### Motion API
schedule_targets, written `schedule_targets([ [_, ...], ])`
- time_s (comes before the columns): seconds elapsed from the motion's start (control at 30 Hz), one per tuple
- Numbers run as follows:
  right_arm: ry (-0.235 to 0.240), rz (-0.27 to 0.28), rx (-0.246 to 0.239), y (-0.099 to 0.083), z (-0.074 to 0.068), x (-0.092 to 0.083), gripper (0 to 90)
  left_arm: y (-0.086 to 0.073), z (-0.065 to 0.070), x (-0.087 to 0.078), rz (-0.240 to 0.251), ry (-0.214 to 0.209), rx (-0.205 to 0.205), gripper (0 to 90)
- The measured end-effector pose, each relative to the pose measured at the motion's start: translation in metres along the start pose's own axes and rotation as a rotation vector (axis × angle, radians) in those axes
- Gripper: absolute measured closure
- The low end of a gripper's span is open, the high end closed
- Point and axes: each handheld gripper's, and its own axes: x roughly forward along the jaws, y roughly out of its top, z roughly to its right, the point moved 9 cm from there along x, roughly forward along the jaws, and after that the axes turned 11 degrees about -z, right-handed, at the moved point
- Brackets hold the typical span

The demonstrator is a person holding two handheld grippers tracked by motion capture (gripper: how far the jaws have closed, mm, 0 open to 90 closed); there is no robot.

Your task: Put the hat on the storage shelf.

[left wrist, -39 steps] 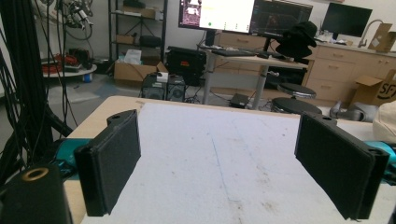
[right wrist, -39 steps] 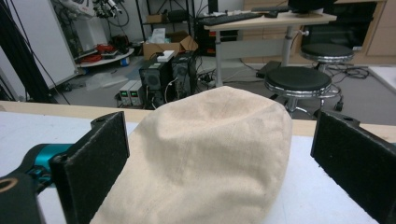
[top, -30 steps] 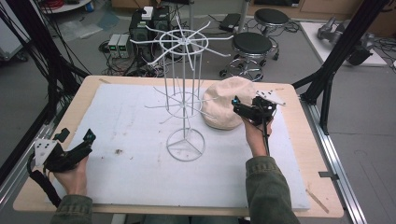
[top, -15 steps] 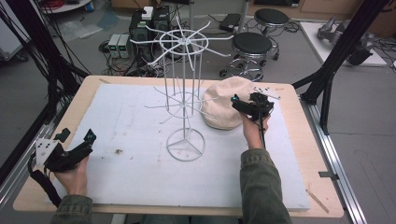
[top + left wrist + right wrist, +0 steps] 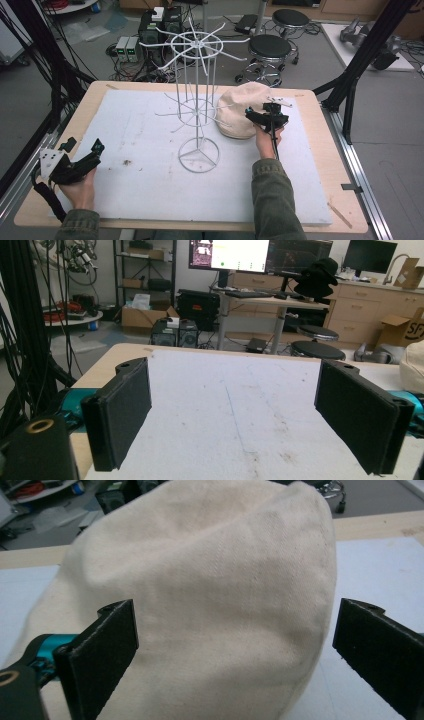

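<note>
Under both grippers lies a white mat (image 5: 150, 185), scuffed with small dark specks, spread over a wooden table (image 5: 320, 105) whose bare edge frames it. Beyond the table the room holds a grey floor, two round black stools (image 5: 270, 46), black frame struts at either side, tangled cables and boxed electronics; the left gripper view adds a desk with monitors (image 5: 260, 255), wooden cabinets and cardboard boxes.

One cream cloth hat (image 5: 242, 112) sits on the mat directly ahead of the right gripper (image 5: 260, 117). That gripper's jaws stand wide, one to each side of the hat, and in the right gripper view the hat (image 5: 200, 590) bulges between them; whether either pad touches the cloth I cannot tell. One white wire rack (image 5: 197, 100) with radiating arms stands just to that gripper's left, its ring base on the mat.

One left gripper (image 5: 87, 159) rests low at the mat's near left corner, well apart from rack and hat, jaws spread wide with bare mat between them.
</note>
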Motion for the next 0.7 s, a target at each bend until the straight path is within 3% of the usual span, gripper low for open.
schedule_targets([
  [0.2,-0.013,-0.038,0.018,-0.006,0.003,0.008,5.2,-0.001,0.0,0.001,-0.002,-0.002,0.001,15.3],
  [0.33,-0.008,-0.08,0.062,-0.01,0.003,0.014,5.3,-0.001,0.003,0.001,0.007,-0.01,0.017,15.5],
  [0.57,-0.065,-0.14,0.065,-0.015,-0.001,0.025,5.4,0.0,0.004,0.001,0.015,-0.006,0.032,15.6],
  [0.7,-0.067,-0.184,0.101,-0.023,-0.001,0.031,5.4,-0.001,0.003,0.001,0.014,-0.005,0.029,15.6],
])
